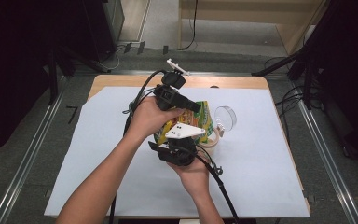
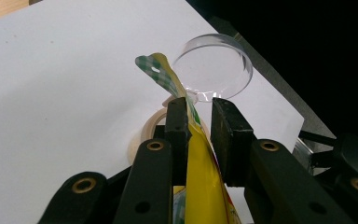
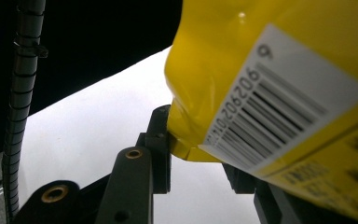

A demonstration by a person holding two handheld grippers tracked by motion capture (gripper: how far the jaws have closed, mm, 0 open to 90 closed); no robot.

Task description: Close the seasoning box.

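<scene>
A yellow and green snack bag (image 1: 204,119) hangs above the white sheet, held between both grippers. My left gripper (image 1: 196,107) comes in from the left. In the left gripper view its jaws (image 2: 199,109) pinch the bag's crimped, green-checked top edge (image 2: 168,79). My right gripper (image 1: 182,143), with a white plate on top, reaches from the near side. In the right gripper view the bag's barcode corner (image 3: 242,93) sits between the jaws of this gripper (image 3: 196,140). One jaw presses on that corner and the other is hidden behind the bag.
A clear round dish (image 1: 225,117) (image 2: 213,70) lies just right of the bag. A roll of tape (image 1: 210,143) (image 2: 144,133) lies under it. The white sheet (image 1: 261,163) covers the wooden table, and black cables trail from both grippers toward the near edge.
</scene>
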